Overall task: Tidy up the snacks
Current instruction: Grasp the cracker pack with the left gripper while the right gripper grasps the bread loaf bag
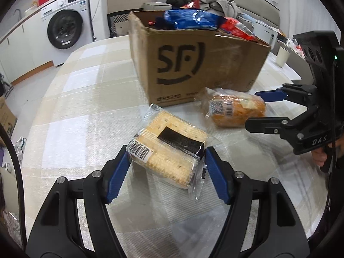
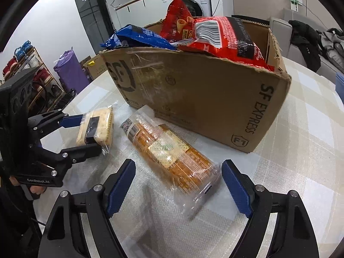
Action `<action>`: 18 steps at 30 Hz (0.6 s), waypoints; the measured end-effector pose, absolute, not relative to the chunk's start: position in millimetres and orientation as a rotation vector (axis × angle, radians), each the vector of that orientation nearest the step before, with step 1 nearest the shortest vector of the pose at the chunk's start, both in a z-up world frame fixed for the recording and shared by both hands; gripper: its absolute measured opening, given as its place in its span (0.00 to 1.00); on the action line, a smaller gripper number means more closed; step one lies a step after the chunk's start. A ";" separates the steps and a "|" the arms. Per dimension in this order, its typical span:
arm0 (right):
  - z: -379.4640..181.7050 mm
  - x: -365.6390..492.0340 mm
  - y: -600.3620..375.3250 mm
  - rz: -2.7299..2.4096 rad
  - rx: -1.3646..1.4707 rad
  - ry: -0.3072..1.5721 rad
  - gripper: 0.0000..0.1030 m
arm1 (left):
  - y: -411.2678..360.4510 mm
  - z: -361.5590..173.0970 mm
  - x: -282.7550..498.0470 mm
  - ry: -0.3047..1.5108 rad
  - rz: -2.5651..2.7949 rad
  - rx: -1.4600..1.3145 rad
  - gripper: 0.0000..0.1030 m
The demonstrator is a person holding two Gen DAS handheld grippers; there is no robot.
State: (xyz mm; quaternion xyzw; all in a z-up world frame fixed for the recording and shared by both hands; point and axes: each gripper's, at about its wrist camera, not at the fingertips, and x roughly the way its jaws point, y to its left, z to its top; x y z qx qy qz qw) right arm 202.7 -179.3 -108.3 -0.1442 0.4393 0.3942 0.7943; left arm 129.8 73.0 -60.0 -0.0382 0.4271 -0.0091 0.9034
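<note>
Orange cookie roll (image 2: 172, 157) lies on the bench (image 2: 290, 182) by the box (image 2: 204, 99), pointing away between the right tongs (image 2: 178, 189), which stand apart. Left tongs (image 1: 166, 176) seem clamped on the cracker pack (image 1: 169, 150), though one side is hard to see.

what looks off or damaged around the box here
The cardboard box has a ragged, torn top rim at its right corner and is overfilled: the red snack bag and blue bag spill over the edge.
</note>
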 end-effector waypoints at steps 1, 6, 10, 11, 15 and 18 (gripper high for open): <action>-109.2 203.1 -175.1 0.830 -0.331 0.938 0.82 | 74.3 -60.7 131.5 0.887 -0.020 -0.086 0.65; -111.3 199.0 -155.0 0.804 -0.400 0.909 0.79 | 79.3 -64.0 127.2 0.886 -0.019 -0.097 0.65; -111.2 194.0 -146.7 0.787 -0.435 0.893 0.79 | 81.1 -64.9 122.5 0.886 -0.018 -0.113 0.66; -110.4 192.9 -145.4 0.784 -0.442 0.887 0.79 | 80.7 -65.3 121.8 0.885 -0.019 -0.114 0.66; -104.3 190.7 -144.6 0.786 -0.458 0.867 0.79 | 79.0 -65.5 120.5 0.884 -0.018 -0.112 0.66; -97.5 187.6 -144.2 0.803 -0.475 0.853 0.79 | 79.1 -66.1 120.1 0.886 -0.019 -0.116 0.66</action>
